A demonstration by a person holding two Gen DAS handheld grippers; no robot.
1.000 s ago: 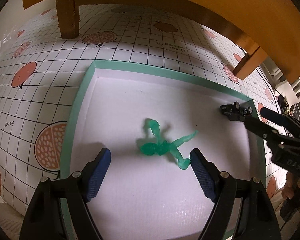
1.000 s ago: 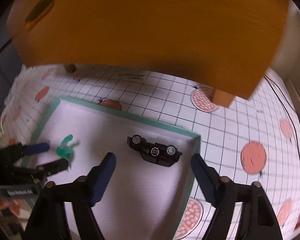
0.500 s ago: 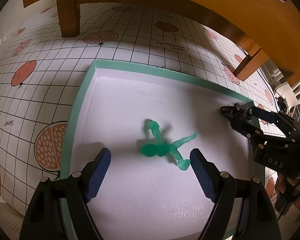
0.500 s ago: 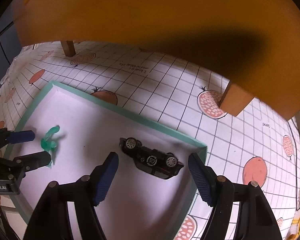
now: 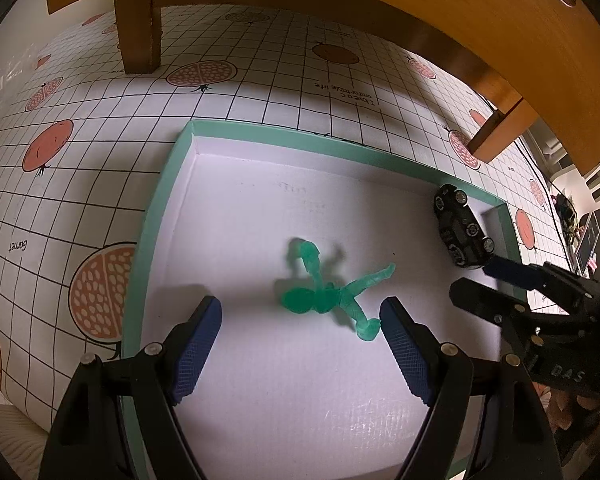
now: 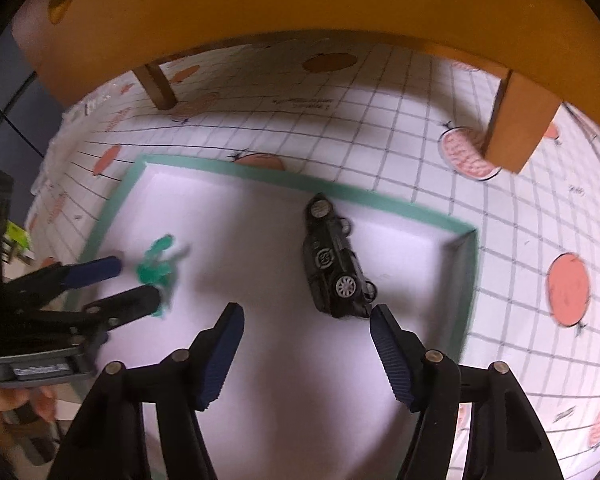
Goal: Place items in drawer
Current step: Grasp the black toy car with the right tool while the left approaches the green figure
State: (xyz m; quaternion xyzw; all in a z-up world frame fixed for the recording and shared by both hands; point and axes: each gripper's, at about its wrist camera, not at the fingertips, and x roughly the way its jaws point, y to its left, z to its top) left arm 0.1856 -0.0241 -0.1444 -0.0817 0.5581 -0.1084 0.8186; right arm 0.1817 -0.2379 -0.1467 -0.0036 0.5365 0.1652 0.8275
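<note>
Over the tray (image 6: 458, 280), the right gripper (image 6: 306, 318) narrows beside the toy car (image 6: 334, 258), empty.

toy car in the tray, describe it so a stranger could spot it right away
Find the shallow green-rimmed tray on the grid-patterned cloth. In its far right corner lies the toy car, tipped on its side, silver wheels showing. It is black and glossy; the only other item is a translucent green figure.

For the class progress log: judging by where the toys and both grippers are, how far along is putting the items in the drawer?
Nothing looks stowed yet. The green toy figure and black toy car both lie in the green-rimmed white tray. In hand: nothing; the left gripper is open around the figure, and the right gripper has just been closing, with the car ahead of its fingers. Left: grasp and move both toys.
</note>
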